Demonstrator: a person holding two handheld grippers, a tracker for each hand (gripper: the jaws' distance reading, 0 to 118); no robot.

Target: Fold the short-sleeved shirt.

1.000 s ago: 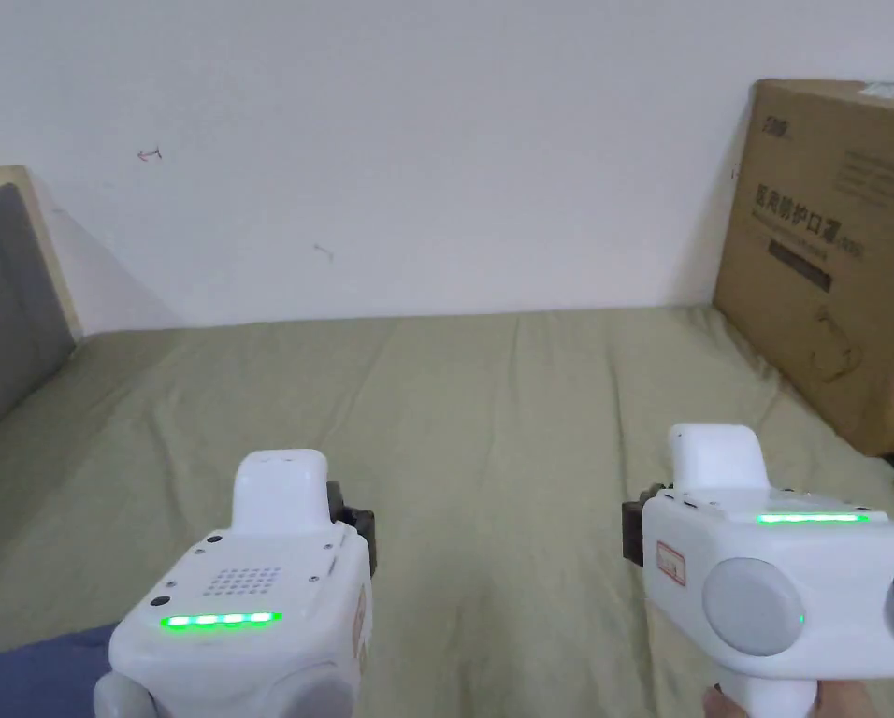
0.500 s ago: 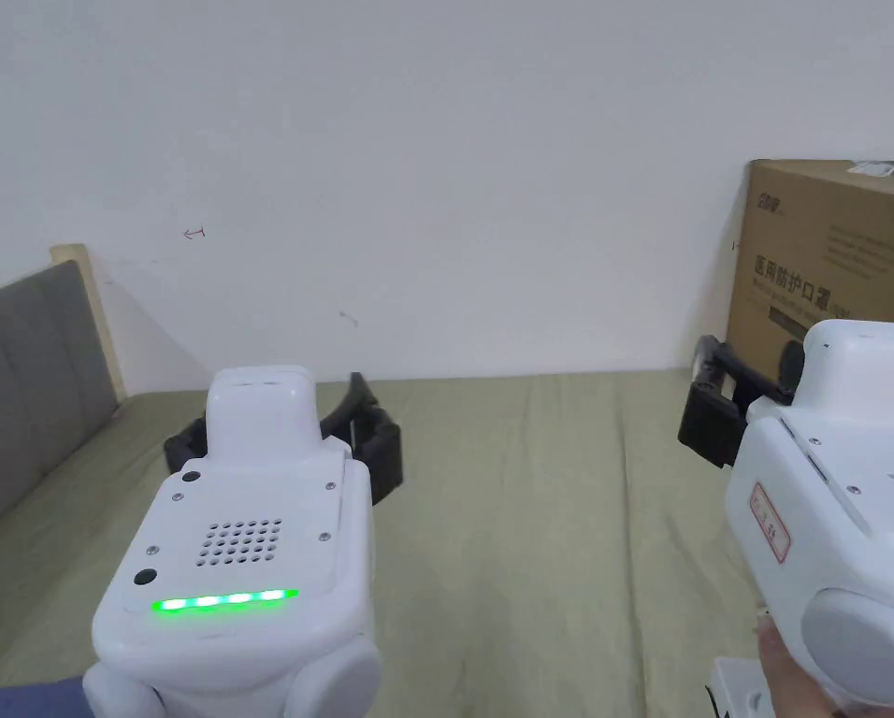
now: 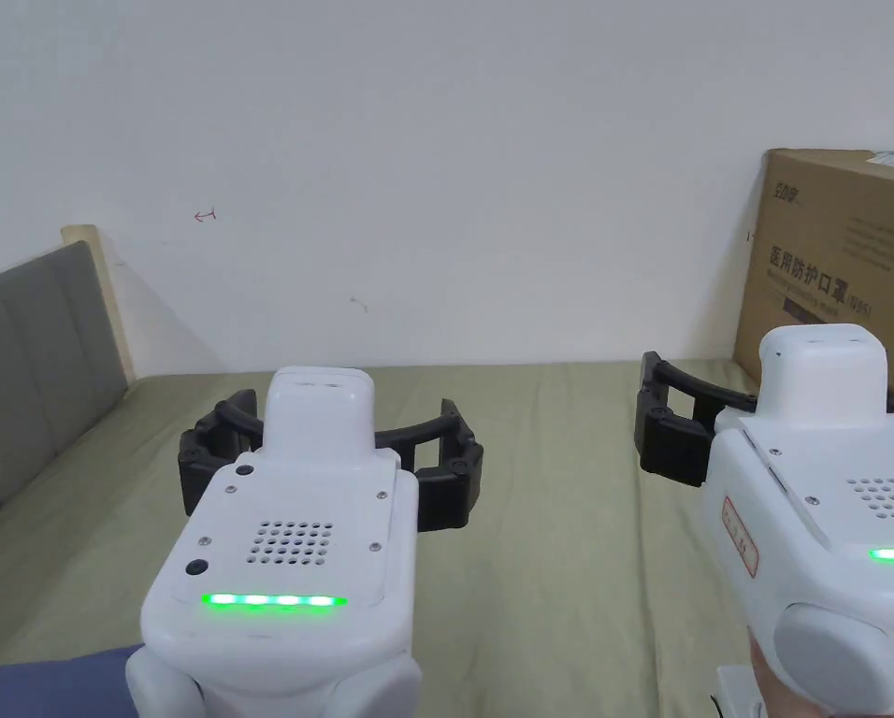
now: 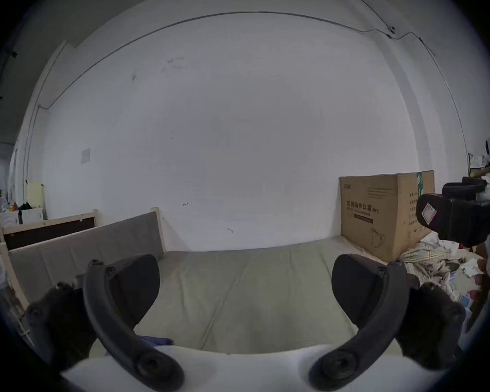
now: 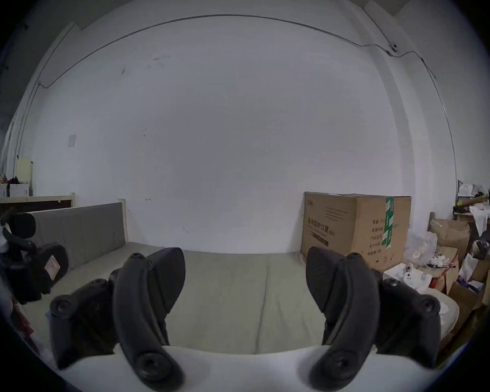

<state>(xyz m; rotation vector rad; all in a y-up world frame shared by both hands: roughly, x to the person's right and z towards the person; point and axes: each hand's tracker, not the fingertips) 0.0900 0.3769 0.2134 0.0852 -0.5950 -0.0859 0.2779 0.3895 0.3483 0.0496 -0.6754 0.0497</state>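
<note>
Left gripper (image 3: 331, 467) held level above the green bed sheet (image 3: 548, 524), jaws spread wide, nothing between them. Right gripper (image 5: 245, 282) beside it at similar height, jaws likewise apart and empty. A blue cloth edge (image 3: 52, 681), possibly the shirt, lies below and behind the left gripper. Cardboard box (image 3: 843, 257) stands beyond the right gripper, against the white wall (image 3: 454, 168).

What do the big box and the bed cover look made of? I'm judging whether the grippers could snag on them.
The box looks like plain brown corrugated cardboard, matte, with printed sides and a taped top edge. The bed cover looks like soft woven cloth, olive green and matte, judging by its shallow creases and long fold lines. The exact fibre can't be told.
</note>
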